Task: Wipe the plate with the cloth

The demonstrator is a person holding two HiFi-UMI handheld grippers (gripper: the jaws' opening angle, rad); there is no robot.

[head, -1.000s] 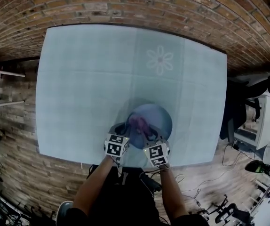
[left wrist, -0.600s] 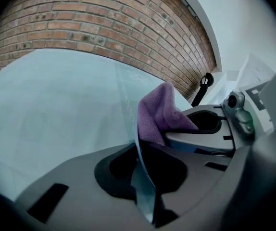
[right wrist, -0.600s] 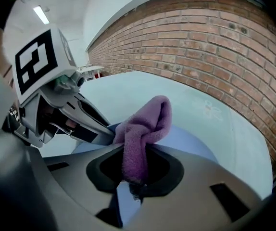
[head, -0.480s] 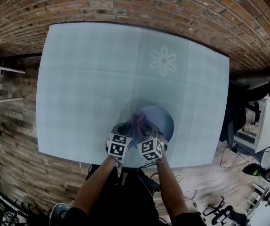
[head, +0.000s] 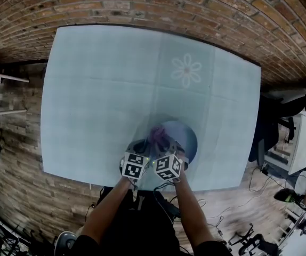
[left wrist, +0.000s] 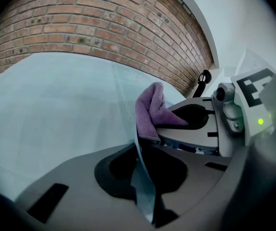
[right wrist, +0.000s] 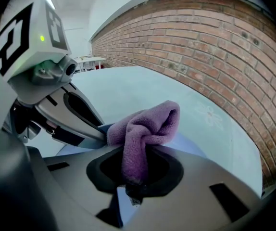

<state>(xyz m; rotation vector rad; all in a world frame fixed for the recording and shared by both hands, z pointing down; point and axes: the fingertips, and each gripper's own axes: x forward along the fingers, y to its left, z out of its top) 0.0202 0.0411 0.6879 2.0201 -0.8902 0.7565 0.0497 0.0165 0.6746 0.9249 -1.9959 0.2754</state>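
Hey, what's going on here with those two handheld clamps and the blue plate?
A person stands at a table and holds a gripper in each hand. The left gripper has just been closing its jaws, which now pinch the rim of the blue plate to steady it. The right gripper clamps a bunched purple cloth close beside it, over the plate. Whether the cloth touches the plate is hard to tell. It looks like wiping is starting or under way.
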